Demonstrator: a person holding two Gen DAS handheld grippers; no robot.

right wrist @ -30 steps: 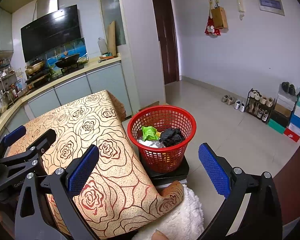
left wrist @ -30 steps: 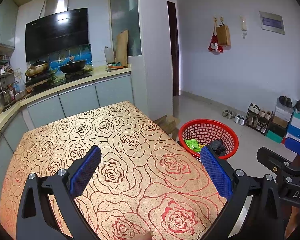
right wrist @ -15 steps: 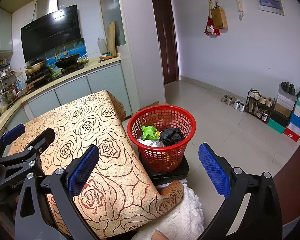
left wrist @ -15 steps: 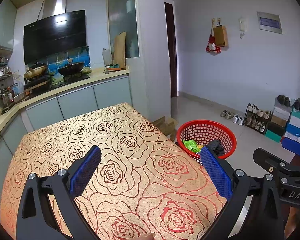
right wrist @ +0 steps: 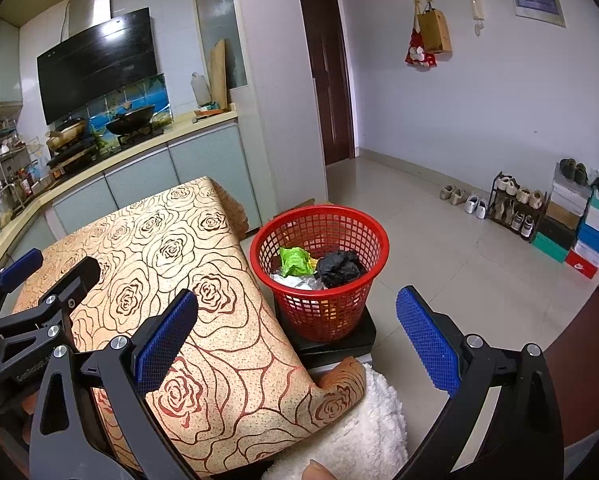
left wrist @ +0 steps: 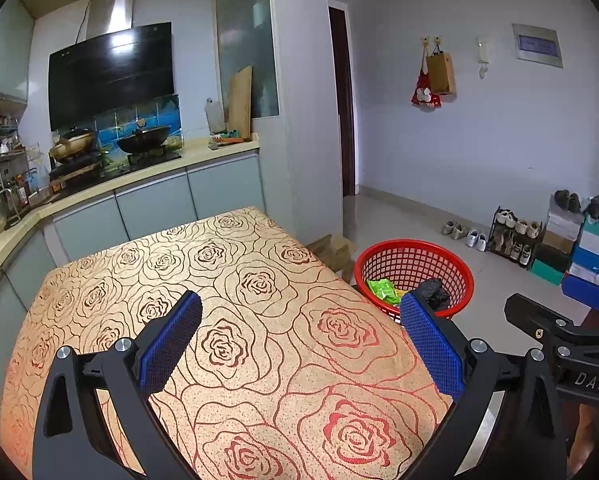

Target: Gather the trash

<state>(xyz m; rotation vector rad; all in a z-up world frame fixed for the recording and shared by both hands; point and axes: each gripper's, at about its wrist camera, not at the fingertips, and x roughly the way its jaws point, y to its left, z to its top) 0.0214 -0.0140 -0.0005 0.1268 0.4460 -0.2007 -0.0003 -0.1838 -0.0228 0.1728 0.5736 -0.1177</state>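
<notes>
The left gripper [left wrist: 299, 344] is held wide open and empty above the counter [left wrist: 259, 280], which is covered by a gold cloth printed with red roses; its blue pads [left wrist: 169, 344] are spread far apart and level, with nothing between them. The right gripper [right wrist: 295, 340] is likewise spread fully open and empty, and is held over the counter's near corner, pointed towards the red basket [right wrist: 375, 240] at 12 o'clock. In the left wrist view the right gripper is seen at 3 o'clock; in the right wrist view the left gripper is seen at 9 o'clock. A fingertip [right wrist: 317, 470] and a white fleecy sleeve [right wrist: 351, 432] are seen at 6 o'clock in the right wrist view. The basket is set upright on a dark stool [right wrist: 339, 340] just beside the counter's edge. Inside it a crumpled green wrapper [right wrist: 295, 260], a black crumpled bag [right wrist: 337, 268] and some clear or silvery plastic [right wrist: 295, 281] are seen lying together, touching.
</notes>
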